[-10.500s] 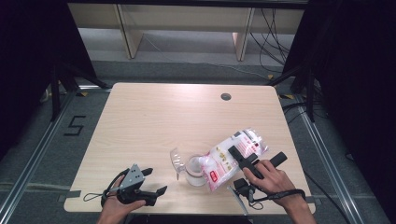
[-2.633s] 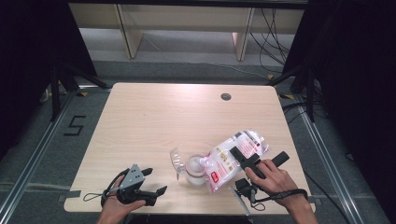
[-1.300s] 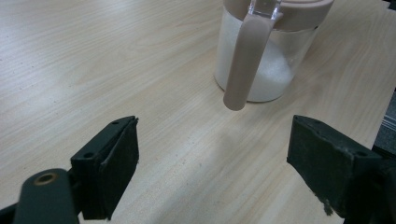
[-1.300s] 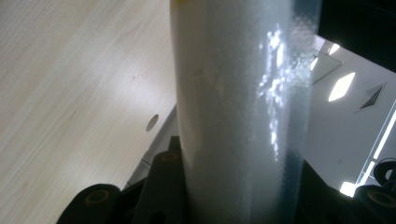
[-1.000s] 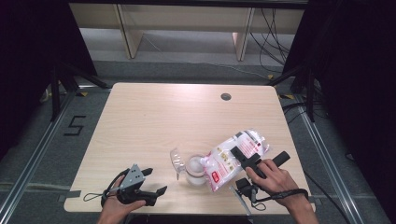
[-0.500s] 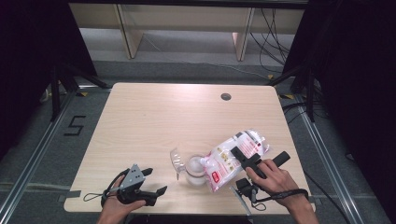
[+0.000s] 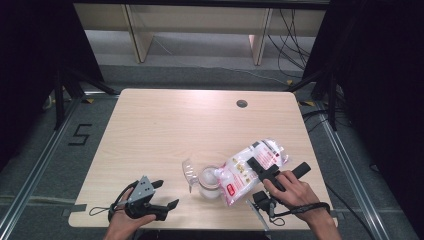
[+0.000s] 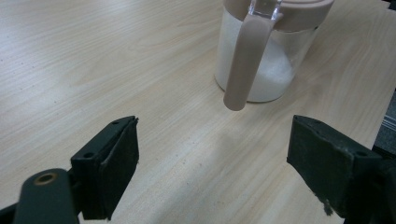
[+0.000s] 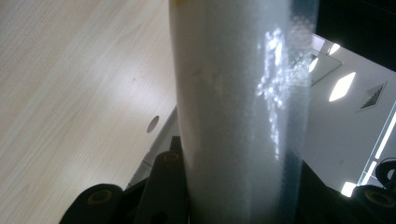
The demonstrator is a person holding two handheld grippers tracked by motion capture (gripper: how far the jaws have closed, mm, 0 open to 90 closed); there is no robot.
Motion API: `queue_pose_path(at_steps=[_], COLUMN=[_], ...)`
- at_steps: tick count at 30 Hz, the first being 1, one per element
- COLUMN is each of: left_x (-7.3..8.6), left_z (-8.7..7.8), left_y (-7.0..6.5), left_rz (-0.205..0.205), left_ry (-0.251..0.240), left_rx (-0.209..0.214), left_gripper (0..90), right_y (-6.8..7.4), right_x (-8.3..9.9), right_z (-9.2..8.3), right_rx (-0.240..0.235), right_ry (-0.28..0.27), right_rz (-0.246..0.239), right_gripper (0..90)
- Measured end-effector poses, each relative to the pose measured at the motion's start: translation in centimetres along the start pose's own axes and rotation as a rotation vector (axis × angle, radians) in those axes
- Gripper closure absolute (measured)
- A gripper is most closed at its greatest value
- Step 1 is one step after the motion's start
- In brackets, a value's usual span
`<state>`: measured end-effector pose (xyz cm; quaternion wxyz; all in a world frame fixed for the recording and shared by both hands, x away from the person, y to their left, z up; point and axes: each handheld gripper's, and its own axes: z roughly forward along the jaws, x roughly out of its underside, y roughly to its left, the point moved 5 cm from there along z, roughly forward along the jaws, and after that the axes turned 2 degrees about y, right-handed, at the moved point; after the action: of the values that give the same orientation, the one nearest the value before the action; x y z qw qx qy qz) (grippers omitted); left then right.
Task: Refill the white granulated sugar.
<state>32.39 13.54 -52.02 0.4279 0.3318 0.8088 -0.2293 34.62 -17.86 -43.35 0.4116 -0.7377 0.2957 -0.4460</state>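
The right gripper [image 7: 265, 169] jaws squeeze the bag [image 7: 248, 169], tipped over the jar [image 7: 210, 181]; left gripper [image 7: 161, 195] jaws wide apart

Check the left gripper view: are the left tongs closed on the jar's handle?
No. The left tongs stand wide open over bare table, with the jar and its handle farther off, untouched.

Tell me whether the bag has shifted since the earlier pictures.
No. The bag keeps its tilt over the jar, unchanged against the table's hole.
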Motion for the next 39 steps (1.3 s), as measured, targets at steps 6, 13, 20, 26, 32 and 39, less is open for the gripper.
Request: queue_pose_path(at_steps=[6,13,20,26,32,39], left_x=[0.0,0.0,0.0,0.0,0.0,0.0], left_z=[0.0,-0.1,0.0,0.0,-0.1,-0.1], left_y=[0.0,0.0,0.0,0.0,0.0,0.1], left_rz=[0.001,0.0,0.001,-0.004,0.001,0.005], left_ry=[0.002,0.002,0.002,-0.002,0.005,0.004], left_rx=[-0.003,-0.005,-0.001,0.0,-0.004,-0.003], left_gripper=[16.2,16.2,16.2,16.2,16.2,16.2], right_y=[0.1,0.2,0.2,0.6,0.8,1.5], right_x=[0.0,0.1,0.0,-0.2,-0.2,-0.2], right_z=[0.1,0.1,0.2,0.5,0.7,0.9], right_rx=[-0.004,-0.004,-0.016,-0.038,-0.042,-0.074], right_ry=[-0.007,-0.028,-0.053,-0.083,-0.143,-0.185], right_rz=[0.007,0.037,0.097,0.152,0.24,0.358], right_gripper=[76.3,76.5,76.6,76.8,77.0,77.3])
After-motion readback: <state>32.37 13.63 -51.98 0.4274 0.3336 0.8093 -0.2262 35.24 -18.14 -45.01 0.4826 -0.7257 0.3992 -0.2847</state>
